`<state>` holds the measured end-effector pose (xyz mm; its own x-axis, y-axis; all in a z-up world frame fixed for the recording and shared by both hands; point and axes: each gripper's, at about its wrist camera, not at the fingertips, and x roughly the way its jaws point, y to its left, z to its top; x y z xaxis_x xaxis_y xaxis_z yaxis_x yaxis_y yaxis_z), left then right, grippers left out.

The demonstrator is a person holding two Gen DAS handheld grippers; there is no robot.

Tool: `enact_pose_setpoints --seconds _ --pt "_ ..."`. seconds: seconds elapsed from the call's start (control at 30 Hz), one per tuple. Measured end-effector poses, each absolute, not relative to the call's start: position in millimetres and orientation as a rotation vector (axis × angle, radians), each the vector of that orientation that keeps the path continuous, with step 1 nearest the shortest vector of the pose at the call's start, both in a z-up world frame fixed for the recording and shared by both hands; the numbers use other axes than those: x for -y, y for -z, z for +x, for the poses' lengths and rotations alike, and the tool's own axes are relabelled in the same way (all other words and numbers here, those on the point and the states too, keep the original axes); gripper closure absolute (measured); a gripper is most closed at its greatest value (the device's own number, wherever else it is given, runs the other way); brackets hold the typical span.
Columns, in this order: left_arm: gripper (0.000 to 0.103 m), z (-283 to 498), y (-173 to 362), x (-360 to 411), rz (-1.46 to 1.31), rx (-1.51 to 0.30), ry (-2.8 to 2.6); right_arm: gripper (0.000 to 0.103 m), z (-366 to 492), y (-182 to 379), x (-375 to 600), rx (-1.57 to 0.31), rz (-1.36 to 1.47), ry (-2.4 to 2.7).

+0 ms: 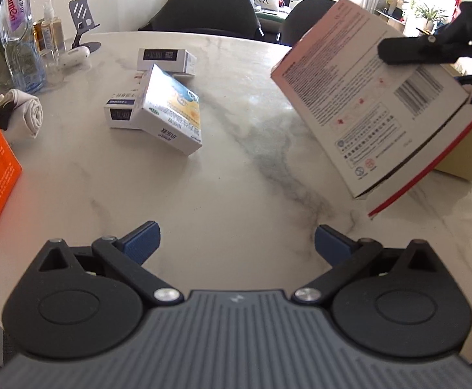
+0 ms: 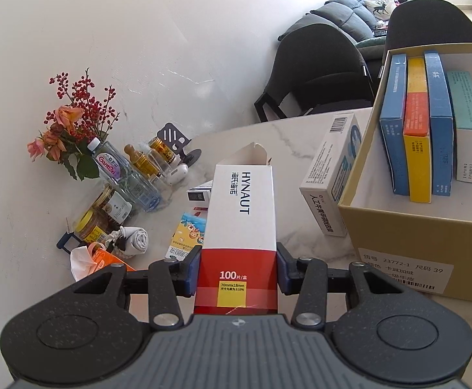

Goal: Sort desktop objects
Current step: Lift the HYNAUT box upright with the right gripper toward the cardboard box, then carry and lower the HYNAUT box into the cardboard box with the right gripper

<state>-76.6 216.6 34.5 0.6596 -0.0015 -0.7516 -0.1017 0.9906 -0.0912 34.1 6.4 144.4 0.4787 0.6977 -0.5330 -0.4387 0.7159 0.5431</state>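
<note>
A water bottle (image 2: 112,165) holding red berries and orange flowers (image 2: 70,120) is seen against the wall at the surface's edge, with small amber bottles (image 2: 151,159) and a black phone stand (image 2: 177,139) just beside it. Two yellow-lidded jars (image 2: 102,214) are set nearer, next to a rolled grey cloth (image 2: 137,240). Two dark chairs (image 2: 320,71) are placed beyond the marble surface (image 1: 236,168), and a grey sofa (image 2: 346,13) is noted behind them.

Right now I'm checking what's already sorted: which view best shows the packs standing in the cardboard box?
The right wrist view: the cardboard box is open toward it, with four packs upright inside. The left wrist view shows only a sliver of its outer wall.
</note>
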Motion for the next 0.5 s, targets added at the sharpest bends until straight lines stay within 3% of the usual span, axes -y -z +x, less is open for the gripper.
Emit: enact_pose_setpoints --seconds 0.5 --pt "0.0 -63 -52 -212 -0.204 -0.8 -0.088 0.056 36 -213 60 -0.641 0.4 -0.656"
